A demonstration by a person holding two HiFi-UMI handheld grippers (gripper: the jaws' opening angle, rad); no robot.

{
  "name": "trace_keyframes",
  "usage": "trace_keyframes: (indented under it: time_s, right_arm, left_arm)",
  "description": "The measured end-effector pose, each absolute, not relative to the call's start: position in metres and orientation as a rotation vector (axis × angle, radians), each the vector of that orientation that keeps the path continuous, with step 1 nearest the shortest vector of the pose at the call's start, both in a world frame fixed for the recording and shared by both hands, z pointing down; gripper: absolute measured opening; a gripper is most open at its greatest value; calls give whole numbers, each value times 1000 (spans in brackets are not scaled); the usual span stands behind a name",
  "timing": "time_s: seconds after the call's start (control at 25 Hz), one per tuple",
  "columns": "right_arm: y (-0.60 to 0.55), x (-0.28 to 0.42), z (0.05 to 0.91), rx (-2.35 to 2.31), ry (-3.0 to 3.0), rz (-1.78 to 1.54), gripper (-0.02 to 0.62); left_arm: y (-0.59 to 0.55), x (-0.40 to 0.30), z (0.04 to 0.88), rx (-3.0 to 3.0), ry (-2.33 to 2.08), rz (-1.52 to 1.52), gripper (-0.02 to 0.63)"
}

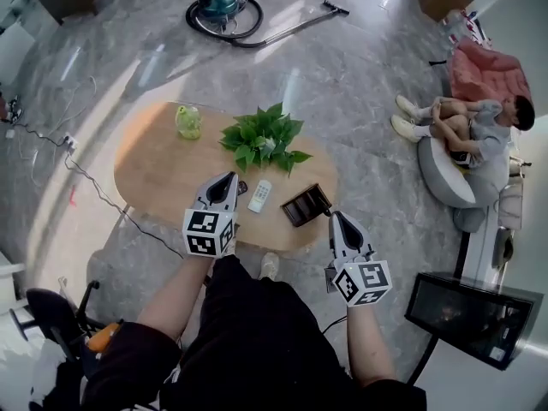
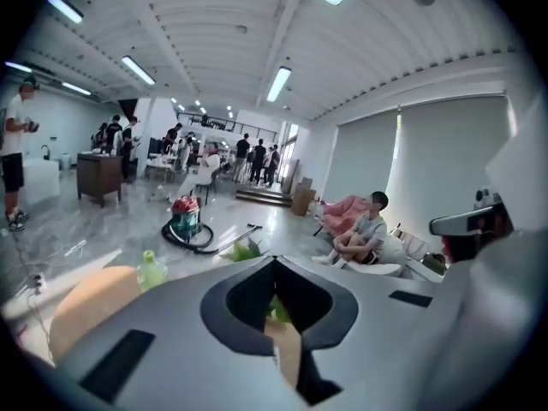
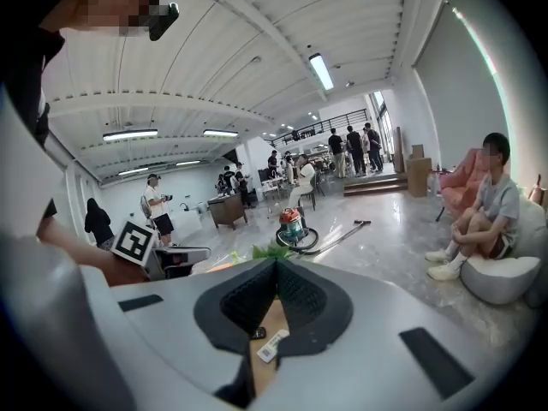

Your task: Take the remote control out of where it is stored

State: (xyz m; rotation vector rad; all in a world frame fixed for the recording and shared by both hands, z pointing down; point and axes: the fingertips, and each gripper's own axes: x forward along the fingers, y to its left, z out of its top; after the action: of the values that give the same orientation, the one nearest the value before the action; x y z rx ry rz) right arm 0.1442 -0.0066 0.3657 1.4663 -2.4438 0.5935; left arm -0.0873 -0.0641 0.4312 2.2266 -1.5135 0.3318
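My left gripper [image 1: 229, 180] has its jaws pressed together with nothing between them. In the left gripper view the tips meet in a closed point, and only leaves of the plant [image 1: 261, 139] and a strip of the wooden table [image 1: 154, 169] show through the gap behind them. My right gripper [image 1: 334, 217] is likewise closed tight and empty.

The remote control [image 1: 259, 196] lies flat on the table, out in the open. It is just to the right of my left fingertips and farther to the left of my right ones, touching neither. In the right gripper view I see it through the gap below the closed tips, beside a small dark object [image 3: 259, 333]. A dark box [image 1: 306, 205] sits on the table just left of my right fingertips, between them and the remote control. A green bottle [image 1: 188, 122] stands well ahead of my left tips.
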Motion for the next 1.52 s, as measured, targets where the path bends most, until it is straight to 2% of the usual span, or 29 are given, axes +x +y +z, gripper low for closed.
trace_keyframes:
  time_s: [0.2, 0.48, 0.92, 1.24, 1.28, 1.4, 1.52]
  right_arm:
    - [-2, 165, 343, 1520, -2498, 565, 6]
    - [5, 176, 338, 1528, -2530, 532, 6]
    - [15, 189, 362, 1508, -2483, 550, 6]
    - [12, 199, 435, 1343, -2324, 542, 11]
    - [11, 198, 448, 1308, -2294, 531, 25]
    - [5, 196, 490, 1204, -2204, 482, 146]
    - [1, 193, 533, 1108, -2127, 462, 175]
  left_arm:
    - [-36, -49, 365, 2365, -1496, 223, 8]
    - [-15, -13, 334, 2440, -1462, 173, 8]
    - [-7, 7, 327, 2507, -1445, 244, 8]
    - [-4, 5, 342, 2454, -1441, 264, 8]
    - [-3, 3, 346, 2439, -1446, 267, 8]
    - [2, -4, 359, 2389, -1466, 277, 8]
    - [16, -17, 371, 2327, -1499, 305, 8]
